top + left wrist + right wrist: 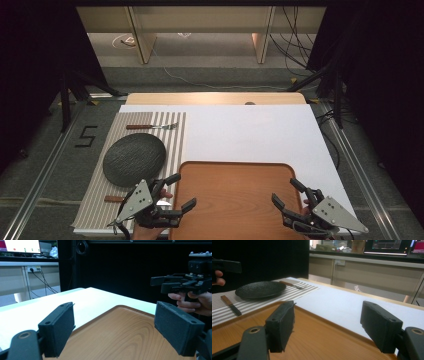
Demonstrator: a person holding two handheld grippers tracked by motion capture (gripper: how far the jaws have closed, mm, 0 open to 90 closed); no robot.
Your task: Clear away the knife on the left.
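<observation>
Left tool [175, 192] is spread wide with nothing between the jaws, hovering over the near left corner of the wooden tray [235, 200]. Right tool [290, 197] is also spread and empty, over the tray's near right corner. We reckon they're posed like that to take the tray by its two sides, since both point inward across it.

The tray sits empty at the near edge of the white tabletop [250, 132], just right of the striped placemat [177, 130]. On that mat there's a dark plate [134, 159] in the middle, a fork [152, 126] on its far side and a knife [230, 305] with a wooden handle on its near side, partly under the left tool in the high view. It looks like a place setting, which probably explains why the tray sits right beside it, within easy reach of both tools.
</observation>
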